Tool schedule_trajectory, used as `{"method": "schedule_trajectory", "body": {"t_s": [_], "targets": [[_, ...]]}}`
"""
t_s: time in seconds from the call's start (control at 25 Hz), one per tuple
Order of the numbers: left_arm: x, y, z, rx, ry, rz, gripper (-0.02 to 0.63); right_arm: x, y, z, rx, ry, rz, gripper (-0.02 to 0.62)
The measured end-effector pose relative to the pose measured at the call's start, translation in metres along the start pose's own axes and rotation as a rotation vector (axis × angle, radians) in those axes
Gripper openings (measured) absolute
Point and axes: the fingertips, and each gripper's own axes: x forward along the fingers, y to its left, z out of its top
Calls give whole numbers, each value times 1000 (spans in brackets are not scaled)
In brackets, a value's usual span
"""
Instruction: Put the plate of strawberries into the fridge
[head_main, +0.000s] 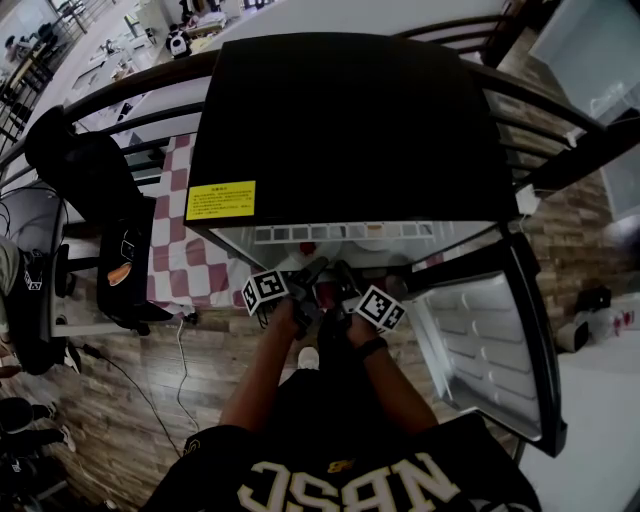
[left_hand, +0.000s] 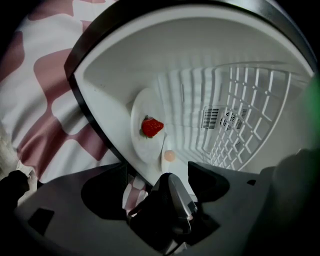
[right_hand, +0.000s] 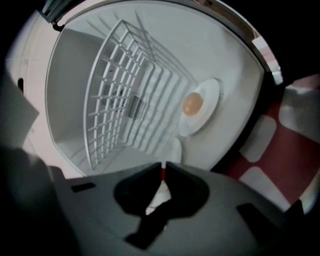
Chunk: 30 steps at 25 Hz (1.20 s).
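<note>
White fridge floor (left_hand: 107, 112), plate (left_hand: 143, 107) with one strawberry (left_hand: 152, 126) on it, second plate (left_hand: 166, 142) alongside.

A red-and-white checked cloth (head_main: 180, 250) hangs at the left of the scene. Just left of the cloth stands a black chair (head_main: 85, 175), with a dark bag (head_main: 125, 270) bearing an orange patch leaning at its foot. Below the cloth runs wooden floor (head_main: 130, 390), where a thin cable (head_main: 180, 350) trails down from the cloth's lower edge. Behind the cloth curves a dark rail (head_main: 120, 95). In the right gripper view, left of the cloth, a small white plate (right_hand: 212, 92) carries a round peach-coloured thing (right_hand: 192, 104).
</note>
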Motion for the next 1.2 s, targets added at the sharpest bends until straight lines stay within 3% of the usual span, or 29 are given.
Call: {"method": "schedule_trajectory", "body": {"t_s": [0.12,0.44,0.72,0.84,0.96,1.08,1.2], "targets": [[-7,-4,-4,19,8,-25,373,-6,6,-2,-111,21,-6,23],[-47,-33,-13,199,0,-91,371,-34,37,-5,-415,28,-5,23],[-88,-56,-24,435,-18,-69,358,-64,85,-4,-640,2,8,23],[-106,-67,-28,493,-60,-80,240,-77,99,-6,-724,-16,-19,23],[-118,-78,-31,595,-96,-82,204,-87,108,-8,-771,-24,-43,23],[-127,-77,-35,739,-119,-36,131,-94,106,-20,-843,17,-97,23],[-137,-79,-42,936,-145,45,93,-100,107,-36,-876,39,-114,21]]}}
